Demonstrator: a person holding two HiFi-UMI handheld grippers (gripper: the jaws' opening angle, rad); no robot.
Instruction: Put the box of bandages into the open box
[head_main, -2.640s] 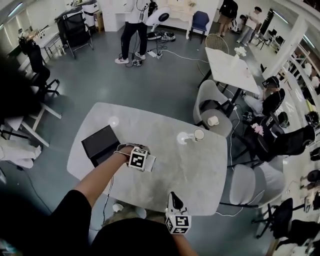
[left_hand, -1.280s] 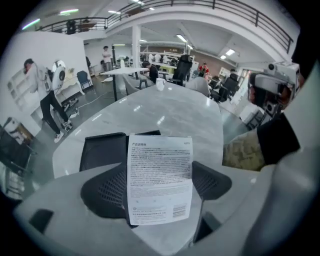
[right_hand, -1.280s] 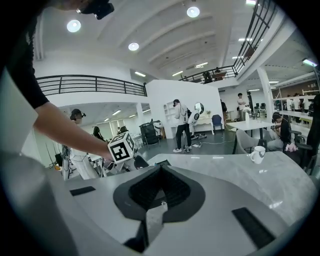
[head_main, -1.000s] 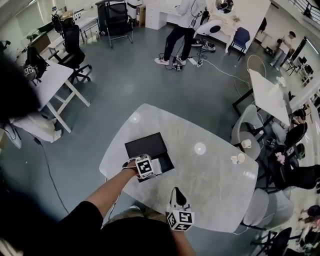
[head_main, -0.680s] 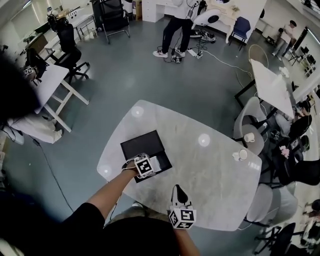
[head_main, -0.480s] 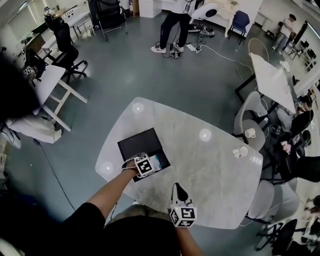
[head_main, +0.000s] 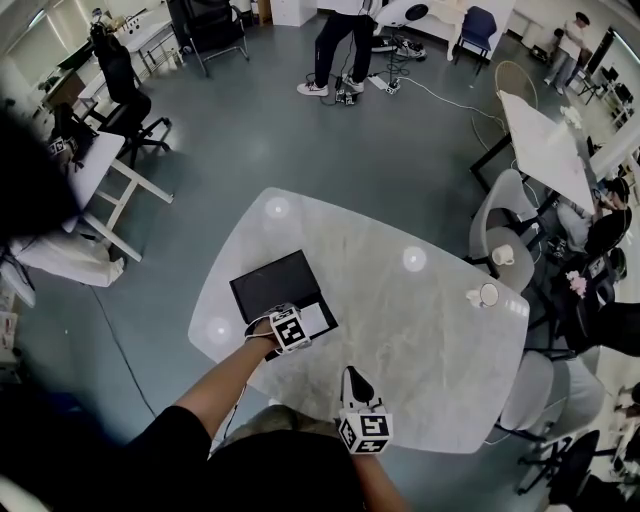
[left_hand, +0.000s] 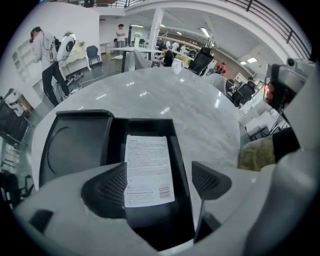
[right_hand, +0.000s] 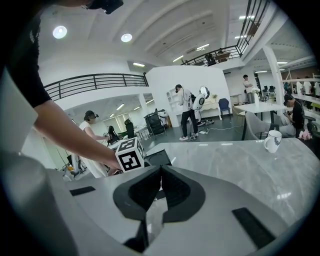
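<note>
The black open box (head_main: 268, 287) lies near the table's left edge, lid (left_hand: 75, 145) folded flat beside its tray (left_hand: 181, 165). The white printed box of bandages (left_hand: 148, 170) lies flat inside that tray, seen in the head view as a white box of bandages (head_main: 316, 319). My left gripper (left_hand: 157, 182) hovers over it, open, its pads (left_hand: 107, 190) standing clear on either side of the box. My right gripper (right_hand: 161, 182) is shut on nothing, held low near the table's front edge as the right gripper (head_main: 352, 385).
A white cup (head_main: 487, 295) stands at the table's right edge, also the cup (right_hand: 272, 141) in the right gripper view. Grey chairs (head_main: 505, 235) crowd the right side. A person (head_main: 335, 40) stands far beyond the table. Bare marble table (head_main: 420, 330) stretches right of the black box.
My left gripper carried the bandage box leftward from the table's middle to over the black box. The bandage box now lies in the tray with the jaws apart. The right gripper stayed put.
</note>
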